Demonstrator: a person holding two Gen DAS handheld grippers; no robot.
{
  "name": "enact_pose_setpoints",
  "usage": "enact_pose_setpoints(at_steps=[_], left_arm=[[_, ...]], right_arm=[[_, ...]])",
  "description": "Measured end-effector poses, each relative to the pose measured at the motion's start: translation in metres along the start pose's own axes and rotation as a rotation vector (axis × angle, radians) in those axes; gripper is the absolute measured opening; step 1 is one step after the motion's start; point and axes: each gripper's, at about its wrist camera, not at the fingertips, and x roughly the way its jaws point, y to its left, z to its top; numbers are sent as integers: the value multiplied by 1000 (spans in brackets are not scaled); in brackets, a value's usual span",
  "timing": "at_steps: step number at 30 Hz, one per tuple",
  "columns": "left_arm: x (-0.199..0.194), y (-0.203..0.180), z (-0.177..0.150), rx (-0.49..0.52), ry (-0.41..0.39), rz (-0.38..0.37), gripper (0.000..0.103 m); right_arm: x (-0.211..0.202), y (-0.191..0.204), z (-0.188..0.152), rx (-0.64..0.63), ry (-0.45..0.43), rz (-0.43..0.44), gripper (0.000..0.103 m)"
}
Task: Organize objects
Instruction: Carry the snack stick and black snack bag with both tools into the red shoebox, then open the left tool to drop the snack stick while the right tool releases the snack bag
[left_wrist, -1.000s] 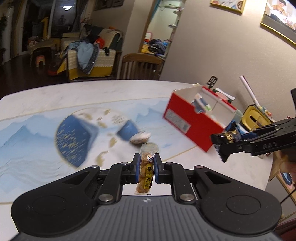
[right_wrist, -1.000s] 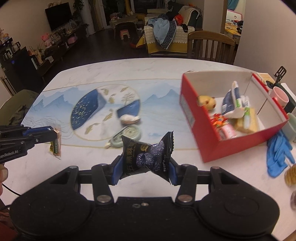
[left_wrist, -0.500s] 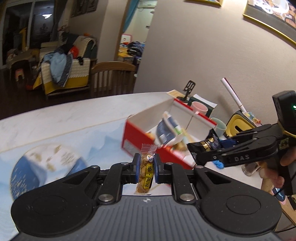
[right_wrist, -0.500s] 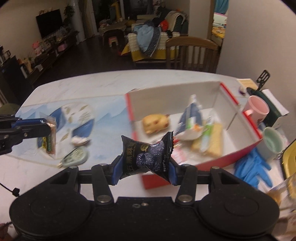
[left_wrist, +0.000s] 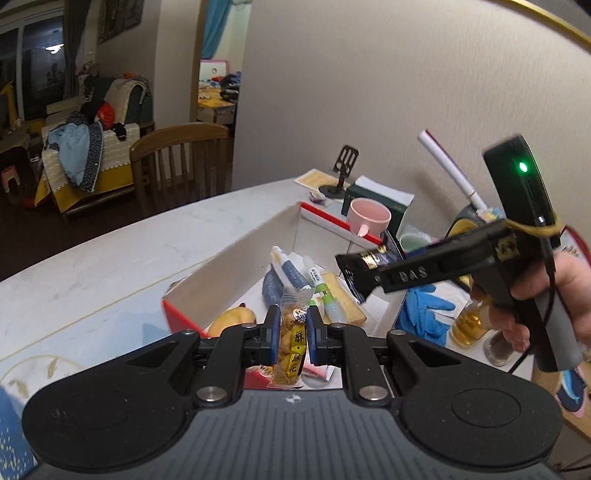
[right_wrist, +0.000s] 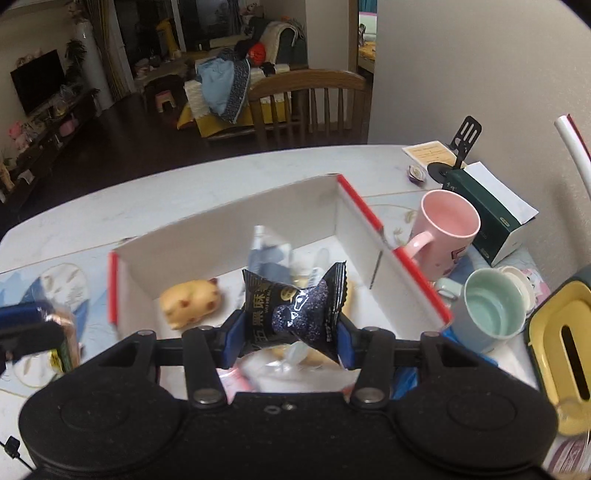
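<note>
My left gripper (left_wrist: 290, 330) is shut on a clear yellow snack packet (left_wrist: 291, 341) and holds it above the near-left end of the red box (left_wrist: 236, 273). My right gripper (right_wrist: 290, 334) is shut on a black snack packet (right_wrist: 295, 306) and holds it over the middle of the red box (right_wrist: 369, 218). The right gripper also shows in the left wrist view (left_wrist: 354, 273), above the box's right side. The box holds a yellow toy (right_wrist: 192, 301), tubes (left_wrist: 291, 269) and other small items.
A pink mug (right_wrist: 448, 229), a pale green cup (right_wrist: 493, 314), a dark green tissue box (right_wrist: 491, 218), a yellow holder (right_wrist: 561, 350) and blue gloves (left_wrist: 424, 310) crowd the table right of the box. A phone stand (right_wrist: 465, 140) and a wooden chair (right_wrist: 310, 103) are behind.
Both grippers moved right and forward, from beside the box to over it. Each keeps its packet. The box now fills the lower middle of both views.
</note>
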Motion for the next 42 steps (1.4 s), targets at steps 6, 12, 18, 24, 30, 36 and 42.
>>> enact_pose_setpoints(at_steps=[6,12,18,24,30,36,42], left_arm=[[45,-25,9,106,50,34,14],[87,-37,9,166,131,74,14],[117,-36,3,182,215,107,14],[138,-32,-4,169,292,129,14],[150,-29,-9,147,345,131,14],[158,-28,-13,125,385,123,14],[159,-30,-14,120,401,111,14]], right_arm=[[35,-16,5,-7,53,-24,50],[62,-21,3,-14,101,-25,51],[75,-21,-2,-42,123,-20,52],[77,-26,-3,-30,118,-15,66],[67,-29,-2,-21,101,19,79],[52,-30,-1,-13,69,46,82],[46,-35,1,7,57,51,83]])
